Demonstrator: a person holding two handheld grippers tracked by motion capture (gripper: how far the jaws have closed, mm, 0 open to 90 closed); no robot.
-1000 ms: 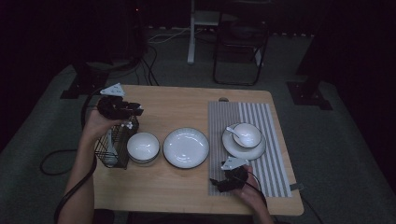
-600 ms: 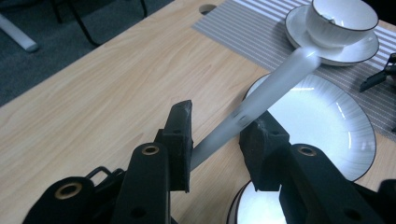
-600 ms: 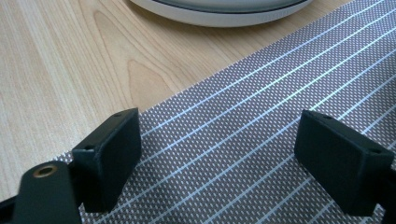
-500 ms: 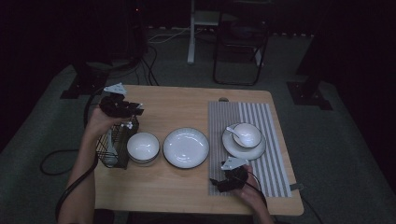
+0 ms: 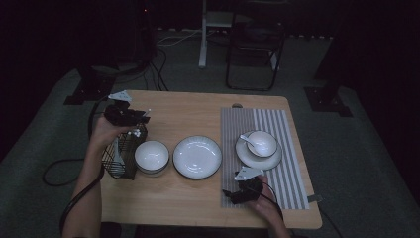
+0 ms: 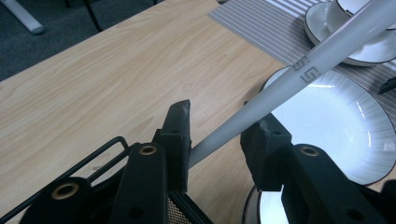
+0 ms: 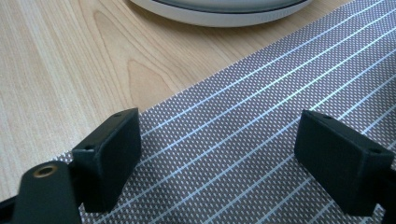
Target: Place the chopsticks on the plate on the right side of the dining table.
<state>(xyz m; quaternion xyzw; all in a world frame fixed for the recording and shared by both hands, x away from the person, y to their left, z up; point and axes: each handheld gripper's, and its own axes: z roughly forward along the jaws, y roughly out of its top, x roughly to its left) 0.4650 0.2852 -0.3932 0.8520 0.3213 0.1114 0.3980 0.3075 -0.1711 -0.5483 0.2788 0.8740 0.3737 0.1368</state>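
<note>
One slim white chopstick (image 6: 299,70) lies loosely between the left hand-held gripper's (image 6: 215,135) parted jaws above the black wire basket (image 5: 121,156), so the person should close them squarely before lifting.

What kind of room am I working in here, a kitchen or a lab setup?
Probably a lab or studio staging a table setting: a wooden table on grey carpet, dark surroundings, stand legs and floor cables behind, a folding chair. No kitchen fittings visible.

chopstick (image 6: 299,74): far end cut by the top edge, near end hidden behind the wire basket (image 6: 100,156) | bowl (image 6: 268,212) beside the basket: cut by the bottom edge | basket contents: too dim to tell in the high view
</note>
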